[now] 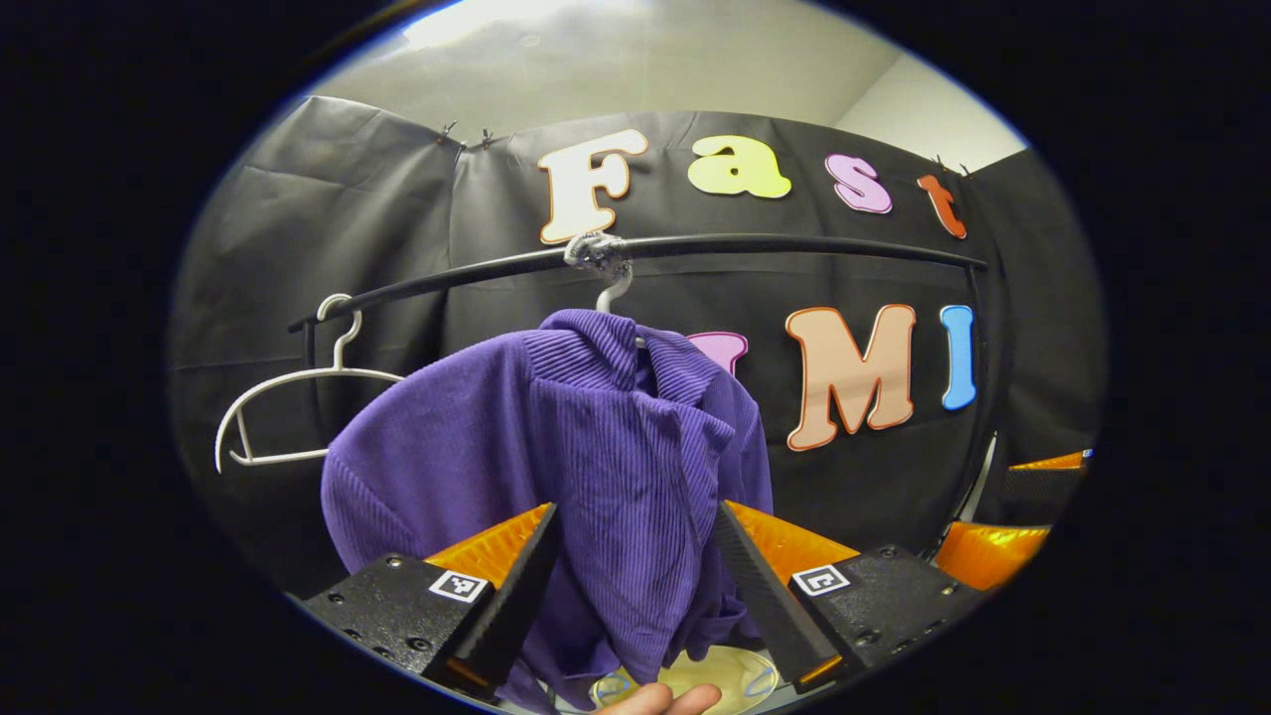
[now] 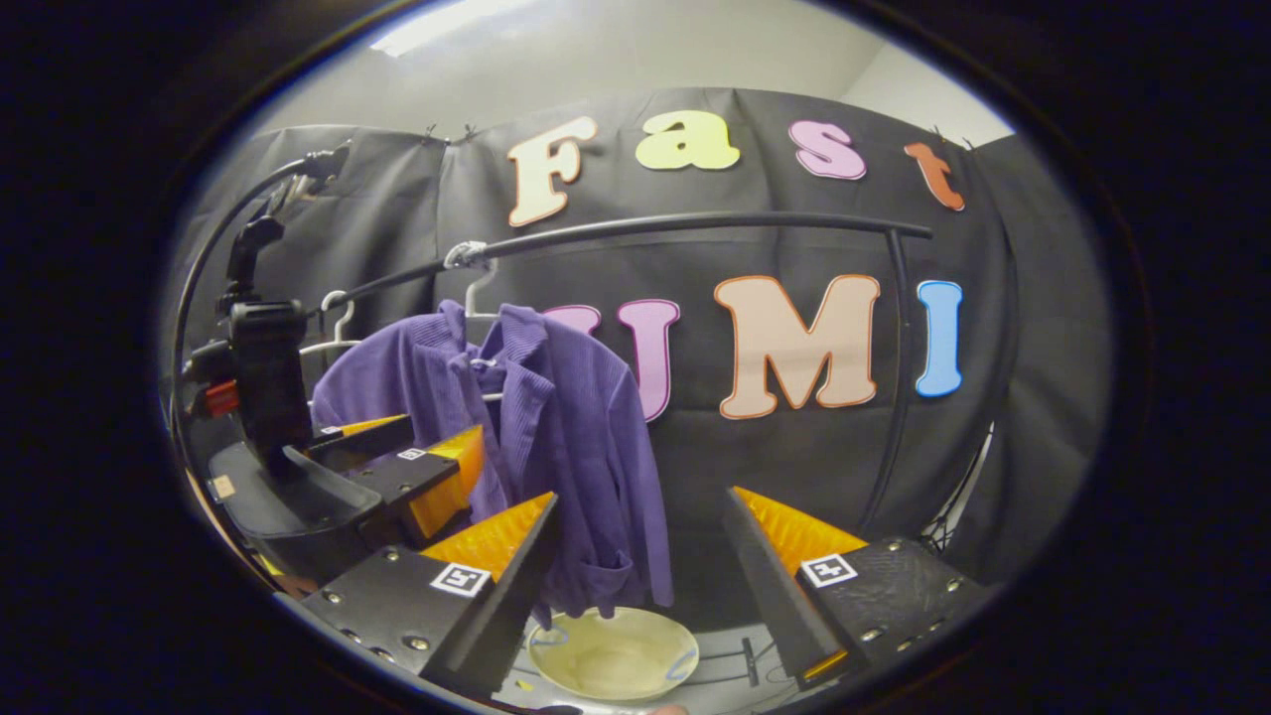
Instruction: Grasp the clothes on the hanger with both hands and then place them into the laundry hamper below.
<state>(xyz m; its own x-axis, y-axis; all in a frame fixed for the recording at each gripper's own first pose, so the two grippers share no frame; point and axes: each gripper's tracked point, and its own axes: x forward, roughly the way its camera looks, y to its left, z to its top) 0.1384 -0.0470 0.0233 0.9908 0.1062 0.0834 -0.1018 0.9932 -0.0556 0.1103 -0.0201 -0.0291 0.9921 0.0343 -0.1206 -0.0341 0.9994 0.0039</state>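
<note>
Purple ribbed cloth sits right between the spread fingers of the left gripper [image 1: 635, 566] in the left gripper view: this is the purple shirt [image 1: 556, 447], hanging on a hanger whose hook [image 1: 614, 293] catches on the black rail [image 1: 755, 245] near its middle. The fingers stand apart on either side of the garment's front; whether they touch the cloth cannot be told, and they are not pressed on it.

In order of size: the rail spans the booth wall from its left end to its right end, where it bends down into an upright post [image 2: 899, 397]. The shirt drapes from the rail's middle part down toward the hamper. An empty white hanger [image 1: 288, 397] hangs at the rail's left end, just beside the shirt's shoulder. Below the shirt's hem lies the round pale laundry hamper [image 2: 614, 653], open side up, with blue handles at its rim. A fingertip [image 1: 660, 698] of a person's hand shows at the bottom edge of the left gripper view, in front of the hamper.

In the right gripper view the right gripper [image 2: 640, 556] has its fingers wide apart with nothing between them; the shirt hangs beyond its left finger. The left gripper [image 2: 397, 467] shows there too, at the shirt's front.
</note>
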